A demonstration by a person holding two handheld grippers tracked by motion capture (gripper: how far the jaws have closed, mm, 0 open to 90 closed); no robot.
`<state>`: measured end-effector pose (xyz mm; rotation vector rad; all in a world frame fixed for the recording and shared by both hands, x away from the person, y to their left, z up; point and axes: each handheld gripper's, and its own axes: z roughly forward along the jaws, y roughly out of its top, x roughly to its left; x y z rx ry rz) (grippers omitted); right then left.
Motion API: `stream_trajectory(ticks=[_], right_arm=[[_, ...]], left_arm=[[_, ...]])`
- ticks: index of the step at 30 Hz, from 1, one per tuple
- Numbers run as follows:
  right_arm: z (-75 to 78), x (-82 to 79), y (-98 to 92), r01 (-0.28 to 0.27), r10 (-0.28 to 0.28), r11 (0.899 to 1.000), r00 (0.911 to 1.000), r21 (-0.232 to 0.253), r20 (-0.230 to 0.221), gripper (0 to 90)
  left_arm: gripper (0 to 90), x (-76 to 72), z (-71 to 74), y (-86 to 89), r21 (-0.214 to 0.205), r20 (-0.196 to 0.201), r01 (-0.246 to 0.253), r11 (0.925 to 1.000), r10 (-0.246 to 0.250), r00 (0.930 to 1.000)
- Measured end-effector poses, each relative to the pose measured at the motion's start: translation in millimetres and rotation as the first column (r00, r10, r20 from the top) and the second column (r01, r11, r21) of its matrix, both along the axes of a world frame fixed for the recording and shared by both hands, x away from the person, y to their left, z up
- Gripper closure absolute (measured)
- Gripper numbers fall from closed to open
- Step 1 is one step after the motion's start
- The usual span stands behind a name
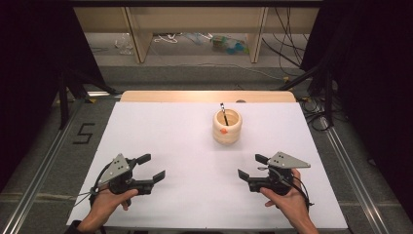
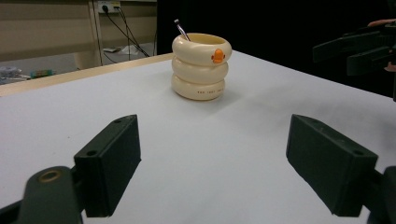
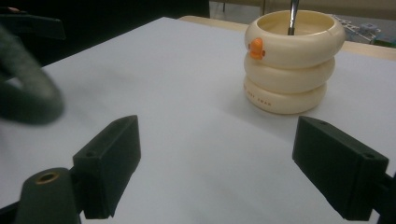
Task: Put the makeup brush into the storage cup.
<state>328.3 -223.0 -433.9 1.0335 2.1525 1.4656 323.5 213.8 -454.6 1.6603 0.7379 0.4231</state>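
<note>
High view | left tongs (image 1: pixel 152 167) wide, right tongs (image 1: pixel 250 165) wide | both low, flanking cup (image 1: pixel 227 127)

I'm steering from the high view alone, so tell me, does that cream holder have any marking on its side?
Observer: Yes. The left gripper view shows a small orange mark on the top ring of the cream holder.
Operator: Any writing on it?
Observer: A line of small dark print runs round the bottom ring in the right gripper view, too small to read.
Operator: Is the holder one smooth wall?
Observer: No, it looks like three stacked rings, bulging one above another.
Operator: And the stick inside?
Observer: The thin metallic rod rises from inside the holder, near its far rim.
</note>
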Motion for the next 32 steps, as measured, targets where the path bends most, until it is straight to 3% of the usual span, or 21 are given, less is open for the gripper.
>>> stream_trajectory(ticks=[6,11,13,18,28,31,32], right_arm=[[-0.9,-3.6,-1.5,0.005,-0.005,1.0,0.9999,-0.018,0.015,16.5],[-0.1,-5.2,-2.1,-0.004,0.004,1.0,1.0,-0.021,-0.006,16.5],[-1.2,-5.5,-2.2,-0.001,0.001,1.0,1.0,-0.016,0.008,16.5],[-1.3,-8.3,-3.9,0.003,-0.003,0.999,0.9999,-0.043,-0.016,16.5],[-1.8,-7.6,-5.3,0.011,-0.011,0.999,0.9999,-0.048,-0.002,16.5],[-1.0,-8.3,-5.4,0.012,-0.013,0.999,0.9998,-0.04,-0.017,16.5],[-1.3,-7.6,-5.5,0.011,-0.011,0.999,0.9999,-0.04,-0.002,16.5]], left_arm=[[17.8,-0.2,0.1,0.3,-0.002,0.0,-0.001,1.0,0.001,1.0],[17.8,-0.3,-0.3,0.3,-0.007,-0.006,-0.004,1.0,0.004,1.0],[17.8,0.0,0.0,0.5,-0.004,-0.002,-0.002,1.0,0.002,1.0],[17.8,0.2,0.0,0.3,0.0,-0.001,0.0,1.0,0.0,1.0],[17.8,0.2,0.1,0.4,-0.003,0.0,0.0,1.0,0.0,1.0],[17.8,0.3,0.1,0.5,-0.002,0.0,0.0,1.0,0.0,1.0],[17.8,0.3,0.1,0.5,-0.001,0.001,0.0,1.0,0.0,1.0]])
